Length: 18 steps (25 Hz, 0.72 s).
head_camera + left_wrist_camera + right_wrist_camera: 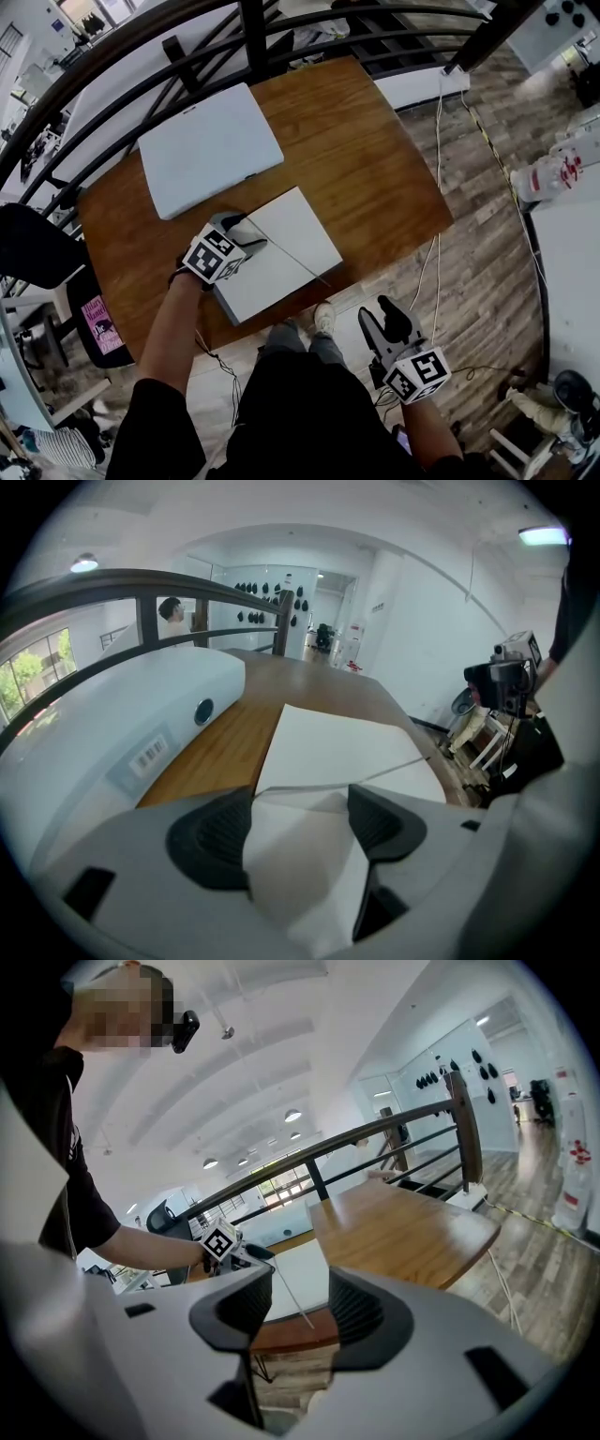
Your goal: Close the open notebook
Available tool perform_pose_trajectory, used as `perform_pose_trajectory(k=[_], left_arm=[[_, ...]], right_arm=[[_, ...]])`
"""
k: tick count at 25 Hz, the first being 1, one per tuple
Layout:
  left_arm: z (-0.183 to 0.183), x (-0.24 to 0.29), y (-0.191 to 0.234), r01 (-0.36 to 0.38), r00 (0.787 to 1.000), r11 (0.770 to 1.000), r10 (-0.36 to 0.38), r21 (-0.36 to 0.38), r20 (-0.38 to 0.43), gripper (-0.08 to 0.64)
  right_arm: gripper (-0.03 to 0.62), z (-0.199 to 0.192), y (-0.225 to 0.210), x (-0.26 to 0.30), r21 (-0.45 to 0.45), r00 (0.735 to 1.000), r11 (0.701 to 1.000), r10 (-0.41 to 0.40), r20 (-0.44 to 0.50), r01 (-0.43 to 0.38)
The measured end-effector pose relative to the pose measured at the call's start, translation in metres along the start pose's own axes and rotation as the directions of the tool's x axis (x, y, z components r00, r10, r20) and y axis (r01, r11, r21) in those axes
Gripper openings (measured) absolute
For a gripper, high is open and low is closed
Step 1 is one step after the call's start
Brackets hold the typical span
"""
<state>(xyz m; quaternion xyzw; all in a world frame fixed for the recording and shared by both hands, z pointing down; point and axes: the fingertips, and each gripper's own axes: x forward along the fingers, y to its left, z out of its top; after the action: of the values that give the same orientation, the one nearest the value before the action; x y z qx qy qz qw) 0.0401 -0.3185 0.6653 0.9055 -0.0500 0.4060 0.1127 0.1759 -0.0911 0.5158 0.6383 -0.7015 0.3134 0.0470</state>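
Notebook (281, 248) lies white on the near part of the wooden desk (375, 159), close to its near edge, and by the look of it it is not yet shut; one leaf (300, 874) stands up from its near-left corner, and a thin line runs across the notebook from there. Left tongs (246, 239) sit at that corner, pinched on the leaf, which fills the gap between the pads in the left gripper view. Right tongs (384, 314) hang off the desk at the near right, well apart from the notebook, half open with nothing in them.

Step in hand seems to be folding that leaf over. To do it well, I would swing the leaf in an arc about the spine rather than tug it, keep the grip near the corner so the paper does not crease, and let go only once it lies flat; the free tongs could press the notebook down so it does not slide. White case (206, 145) rests far left, clear of the work.
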Motion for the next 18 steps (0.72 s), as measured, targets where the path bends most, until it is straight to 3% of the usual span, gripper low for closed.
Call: perform_pose_trajectory(k=[6, 18], left_arm=[[-0.001, 0.002, -0.013, 0.003, 1.0, 0.998, -0.004, 0.056, 0.017, 0.321], [-0.007, 0.005, -0.029, 0.019, 1.0, 0.995, -0.021, 0.099, 0.022, 0.321]], right_arm=[[0.186, -0.008, -0.006, -0.005, 0.001, 1.0, 1.0, 0.007, -0.018, -0.007], [0.186, -0.015, -0.001, 0.008, 0.022, 0.998, 0.999, 0.047, -0.049, -0.046]])
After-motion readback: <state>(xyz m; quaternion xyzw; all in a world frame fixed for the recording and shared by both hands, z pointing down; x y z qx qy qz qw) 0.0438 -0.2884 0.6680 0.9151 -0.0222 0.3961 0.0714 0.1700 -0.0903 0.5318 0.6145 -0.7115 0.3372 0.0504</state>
